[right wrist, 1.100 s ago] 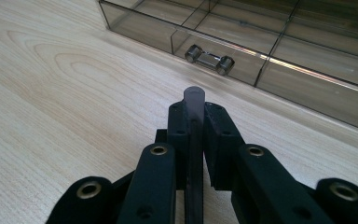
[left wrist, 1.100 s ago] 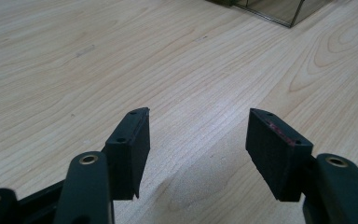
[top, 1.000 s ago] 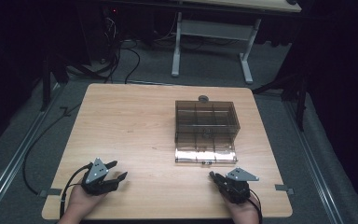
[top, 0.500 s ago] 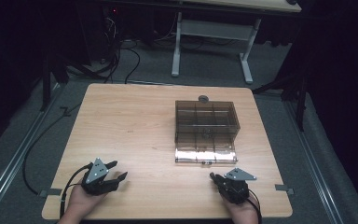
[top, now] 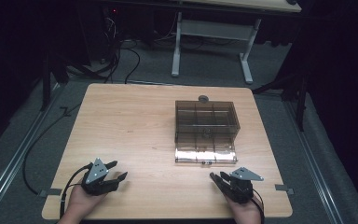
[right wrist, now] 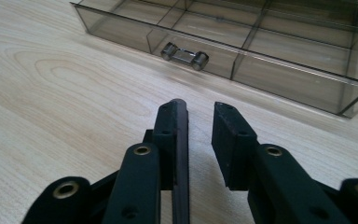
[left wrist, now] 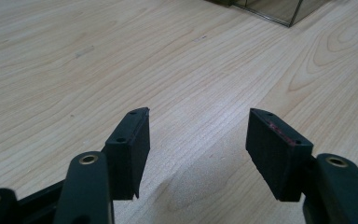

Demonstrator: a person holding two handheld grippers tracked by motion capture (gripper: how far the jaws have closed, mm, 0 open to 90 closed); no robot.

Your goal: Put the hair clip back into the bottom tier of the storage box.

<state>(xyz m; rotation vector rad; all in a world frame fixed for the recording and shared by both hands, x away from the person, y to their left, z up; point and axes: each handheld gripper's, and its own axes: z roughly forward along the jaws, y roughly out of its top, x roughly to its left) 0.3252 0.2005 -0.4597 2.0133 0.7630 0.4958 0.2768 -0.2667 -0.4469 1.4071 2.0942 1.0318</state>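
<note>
A smoky see-through box (top: 206, 123) with several compartments stands on the right half of the wooden table (top: 130, 121). Its low drawer (right wrist: 270, 70) sticks out toward me, with a small metal handle (right wrist: 185, 56) on its front. My right gripper (top: 216, 176) rests near the table's front edge, just short of the drawer. In the right gripper view my right gripper (right wrist: 199, 105) points at the handle, jaws a narrow gap apart with nothing between them. My left gripper (top: 120, 170) lies at the front left. The left gripper (left wrist: 198, 116) is wide open over bare wood.
A small dark round knob (top: 203, 98) sits on the table behind the box. A corner of the box (left wrist: 279, 7) shows at the top right of the left gripper view. A white table frame (top: 209, 32) and cables (top: 121, 56) lie on the floor beyond.
</note>
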